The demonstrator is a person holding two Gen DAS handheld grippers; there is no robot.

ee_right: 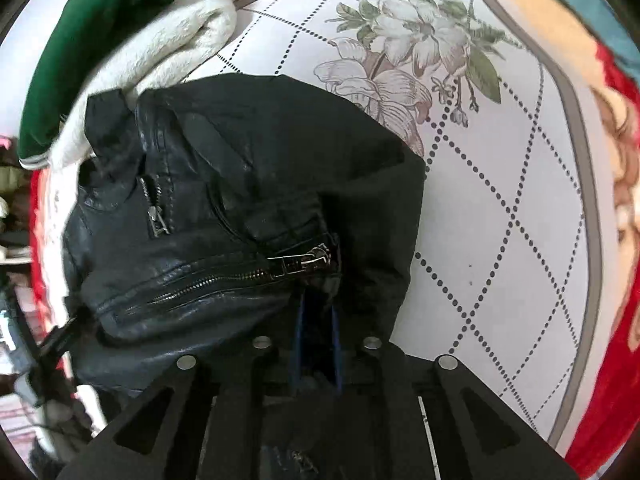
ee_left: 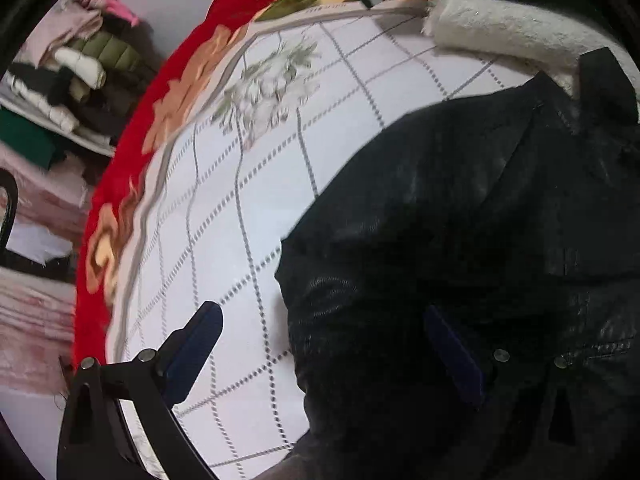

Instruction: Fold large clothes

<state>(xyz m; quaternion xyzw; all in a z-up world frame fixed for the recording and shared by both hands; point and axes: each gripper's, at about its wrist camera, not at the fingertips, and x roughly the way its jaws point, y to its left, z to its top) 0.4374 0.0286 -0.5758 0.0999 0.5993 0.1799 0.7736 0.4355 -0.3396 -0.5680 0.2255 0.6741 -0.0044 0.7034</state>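
Observation:
A black leather jacket [ee_right: 240, 208] with metal zippers lies bunched on a white checked bedsheet [ee_right: 500, 240]. My right gripper [ee_right: 316, 304] is shut on a fold of the jacket near a zipper end, its blue pads pressed on the fabric. In the left wrist view the jacket [ee_left: 480, 220] fills the right side. My left gripper [ee_left: 324, 324] is open; its left finger is over the bare sheet [ee_left: 240, 220] and its right finger is over the jacket's edge. It holds nothing.
A white fleecy garment [ee_right: 160, 48] with a green one [ee_right: 100, 20] lies beyond the jacket, also seen in the left wrist view [ee_left: 500, 28]. A red floral blanket [ee_left: 132, 152] borders the sheet. Piles of folded clothes [ee_left: 76, 76] stand at the left.

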